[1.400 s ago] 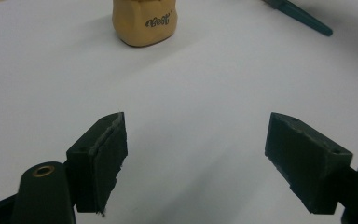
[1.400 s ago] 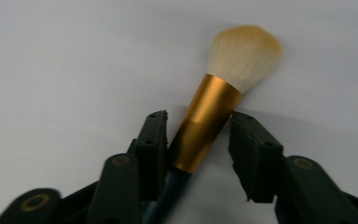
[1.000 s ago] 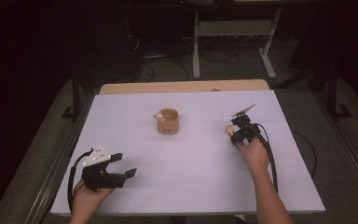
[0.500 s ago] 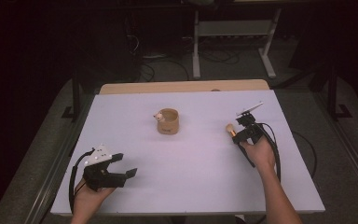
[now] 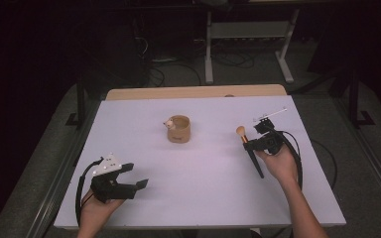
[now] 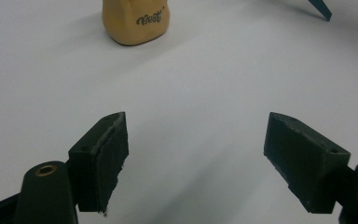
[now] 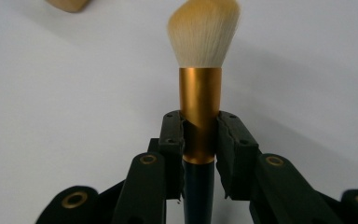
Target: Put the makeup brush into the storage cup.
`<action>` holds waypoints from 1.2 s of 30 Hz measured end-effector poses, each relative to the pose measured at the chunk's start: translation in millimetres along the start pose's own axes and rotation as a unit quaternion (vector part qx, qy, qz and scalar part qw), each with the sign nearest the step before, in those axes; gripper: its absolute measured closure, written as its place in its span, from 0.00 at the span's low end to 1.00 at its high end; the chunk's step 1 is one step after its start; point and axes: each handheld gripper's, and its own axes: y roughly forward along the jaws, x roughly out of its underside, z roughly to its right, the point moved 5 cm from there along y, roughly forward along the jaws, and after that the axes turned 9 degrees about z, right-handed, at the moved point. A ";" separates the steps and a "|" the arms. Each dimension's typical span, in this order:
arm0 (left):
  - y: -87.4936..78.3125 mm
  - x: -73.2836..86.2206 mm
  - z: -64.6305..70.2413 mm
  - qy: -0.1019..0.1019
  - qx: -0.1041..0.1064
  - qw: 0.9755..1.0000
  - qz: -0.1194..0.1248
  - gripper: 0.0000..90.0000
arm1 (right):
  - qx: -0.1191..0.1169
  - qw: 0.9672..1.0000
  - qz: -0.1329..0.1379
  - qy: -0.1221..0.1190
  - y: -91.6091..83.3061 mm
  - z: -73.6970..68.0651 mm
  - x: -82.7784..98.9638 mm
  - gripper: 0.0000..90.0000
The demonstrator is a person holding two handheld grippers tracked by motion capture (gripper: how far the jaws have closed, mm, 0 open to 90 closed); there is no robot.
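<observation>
Right tool (image 7: 199,140): jaws clamped on makeup brush (image 7: 200,93) at its gold ferrule, bristles ahead, handle trailing behind; likely for tipping into tan cup (image 5: 179,129), ahead to its left. Left tool (image 6: 205,163): jaws wide, empty, over worktop (image 5: 198,183), apparently idle.

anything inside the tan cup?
Inside the tan cup the high view shows a dim hollow with no contents visible; its floor is hidden by the wall. A small pale figure sits at the rim.
</observation>
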 end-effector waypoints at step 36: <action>66.0 -53.8 62.9 0.040 0.118 0.992 0.000 0.34 | -0.199 0.961 0.148 -0.119 -20.0 -134.2 -32.6 0.80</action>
